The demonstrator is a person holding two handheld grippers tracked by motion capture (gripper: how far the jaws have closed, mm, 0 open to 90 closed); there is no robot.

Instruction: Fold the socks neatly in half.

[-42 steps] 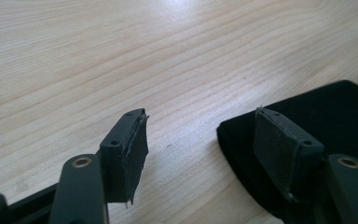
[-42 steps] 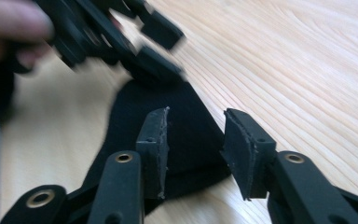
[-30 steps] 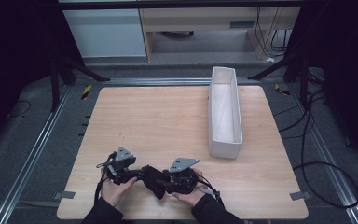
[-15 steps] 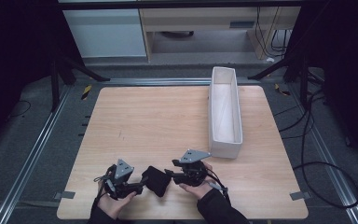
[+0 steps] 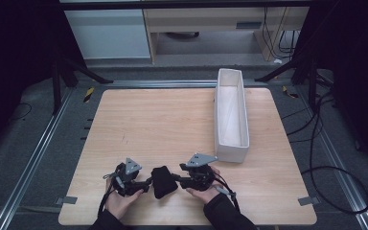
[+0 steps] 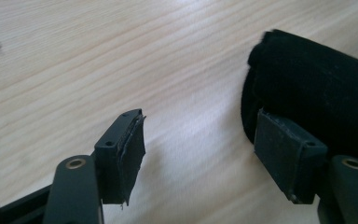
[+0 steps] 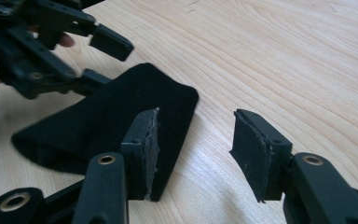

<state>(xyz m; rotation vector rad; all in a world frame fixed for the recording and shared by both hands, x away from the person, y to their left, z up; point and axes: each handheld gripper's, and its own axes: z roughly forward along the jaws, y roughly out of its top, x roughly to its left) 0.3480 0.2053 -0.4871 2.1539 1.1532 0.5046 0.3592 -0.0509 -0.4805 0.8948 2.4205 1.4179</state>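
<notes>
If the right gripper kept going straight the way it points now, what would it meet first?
Most likely the black folded cloth: the right gripper points at it, jaws open with bare wooden table between them. In the right gripper view the cloth sits beside one jaw, so it might only graze.

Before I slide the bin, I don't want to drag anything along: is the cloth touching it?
Apart. The high view shows a stretch of bare table between the cloth and the bin.
</notes>
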